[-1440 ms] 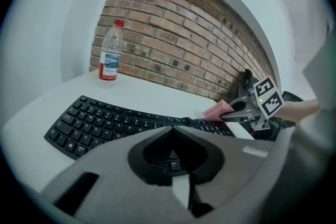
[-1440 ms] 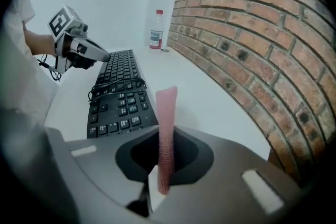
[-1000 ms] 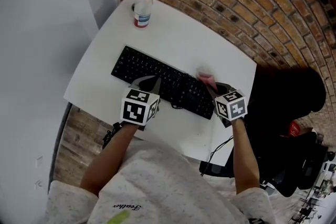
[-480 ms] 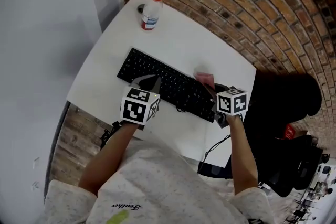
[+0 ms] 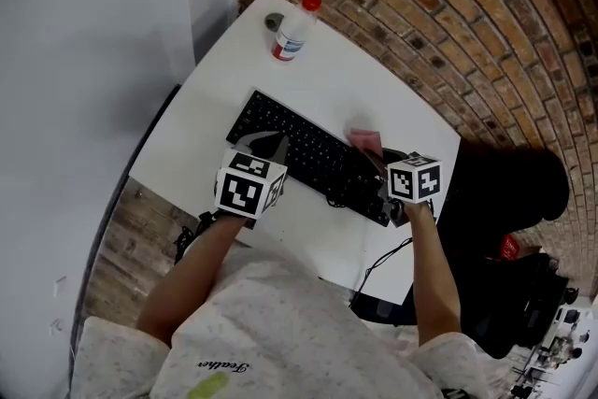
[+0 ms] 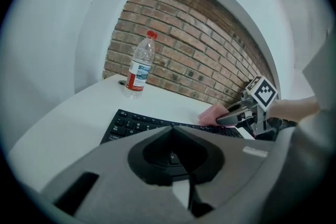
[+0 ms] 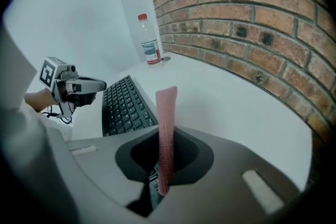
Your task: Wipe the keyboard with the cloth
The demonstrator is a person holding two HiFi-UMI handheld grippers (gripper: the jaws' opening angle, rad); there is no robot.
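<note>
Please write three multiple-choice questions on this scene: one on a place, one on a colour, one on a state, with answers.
1. Where does the clear plastic bottle stand?
A. on the white table, near a corner, apart from the black keyboard
B. on the keyboard
C. on the floor
2. What colour is its cap?
A. blue
B. red
C. green
3. How is the right gripper?
A. open, empty
B. shut on the bottle
C. shut on the pink ribbed cloth
Key: 1 A, seen in the head view; 2 B, red in every view; 3 C, the right gripper view shows the cloth between shut jaws.
</note>
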